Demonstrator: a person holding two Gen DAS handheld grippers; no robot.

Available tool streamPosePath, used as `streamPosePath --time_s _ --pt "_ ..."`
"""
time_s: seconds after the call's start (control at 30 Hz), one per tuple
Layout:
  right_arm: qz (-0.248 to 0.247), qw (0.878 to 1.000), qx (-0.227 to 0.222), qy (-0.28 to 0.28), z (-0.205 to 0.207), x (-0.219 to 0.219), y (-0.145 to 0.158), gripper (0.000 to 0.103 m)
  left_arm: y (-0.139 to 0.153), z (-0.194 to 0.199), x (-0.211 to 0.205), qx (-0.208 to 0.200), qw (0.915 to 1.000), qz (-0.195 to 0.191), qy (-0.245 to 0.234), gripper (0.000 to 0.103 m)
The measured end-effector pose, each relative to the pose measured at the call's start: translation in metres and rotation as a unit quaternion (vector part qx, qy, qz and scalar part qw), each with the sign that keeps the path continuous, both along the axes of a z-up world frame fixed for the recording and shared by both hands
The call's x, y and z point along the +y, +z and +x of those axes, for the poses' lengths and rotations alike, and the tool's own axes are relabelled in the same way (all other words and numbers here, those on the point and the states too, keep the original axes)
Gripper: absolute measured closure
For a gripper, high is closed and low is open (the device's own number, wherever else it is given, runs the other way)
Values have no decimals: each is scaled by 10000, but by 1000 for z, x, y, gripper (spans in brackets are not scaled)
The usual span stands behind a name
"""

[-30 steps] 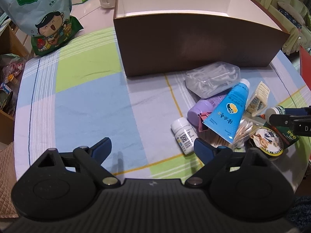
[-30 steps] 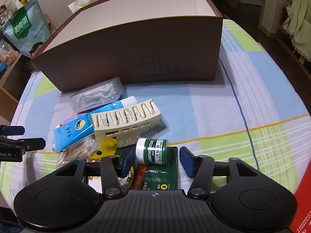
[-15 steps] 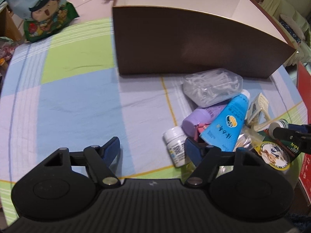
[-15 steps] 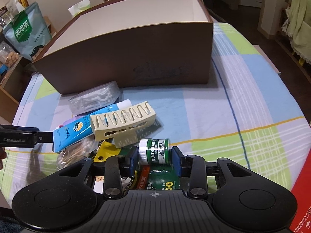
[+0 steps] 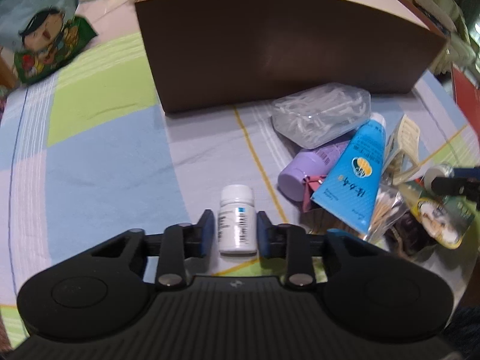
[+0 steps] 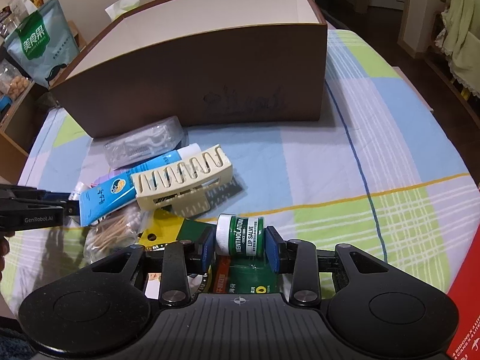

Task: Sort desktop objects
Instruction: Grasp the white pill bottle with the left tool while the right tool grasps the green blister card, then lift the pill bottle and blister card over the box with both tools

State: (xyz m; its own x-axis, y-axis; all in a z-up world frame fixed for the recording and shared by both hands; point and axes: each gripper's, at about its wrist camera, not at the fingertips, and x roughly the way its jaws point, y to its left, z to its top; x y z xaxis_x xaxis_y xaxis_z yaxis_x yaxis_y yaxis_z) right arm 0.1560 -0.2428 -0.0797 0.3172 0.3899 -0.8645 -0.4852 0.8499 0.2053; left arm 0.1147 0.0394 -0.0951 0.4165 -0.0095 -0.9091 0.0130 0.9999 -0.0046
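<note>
Dominating both views, the big brown box [image 6: 192,84] stands open-topped at the far side of the checked tablecloth [image 5: 105,156], white inside. Just in front of it lies the jumble: a clear bag of floss picks [image 5: 321,117], a blue tube [image 5: 357,174] leaning over a purple bottle [image 5: 303,171], a cream slotted clip [image 6: 183,177], a packet of cotton swabs [image 6: 117,231]. Down at the left gripper [image 5: 234,234], the blue pads sit closed against both sides of the white pill bottle [image 5: 237,219], cap pointing away toward the box. Over on the right gripper [image 6: 240,246], the jaws clamp the green lip salve jar [image 6: 240,234] lying sideways, white lid to the left, above a green card packet [image 6: 249,279].
</note>
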Motion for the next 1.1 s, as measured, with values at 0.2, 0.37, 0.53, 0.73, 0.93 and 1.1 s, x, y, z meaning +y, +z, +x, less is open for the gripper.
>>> streamPosePath --time_s 0.2,0.37,0.53,0.73,0.93,1.1 --pt "-191 9997 23 182 -1 3 -8 68 0 -3 -2 -87 9991 132 -381 80" --pt "-111 9998 14 192 -3 0 -5 69 1 -7 7 -36 9995 -241 -219 81" --pt "105 9998 9 155 -3 -7 6 69 12 -14 15 -90 9982 -598 -47 81" --pt "439 9987 -173 169 -2 -13 35 69 46 -20 10 -406 9969 -662 -77 81" --pt "607 9966 -481 270 5 -15 65 69 82 -17 3 -785 9944 -676 -205 81" --pt "756 9936 -744 388 17 -12 91 69 110 -6 -3 -1113 9914 -566 -396 81"
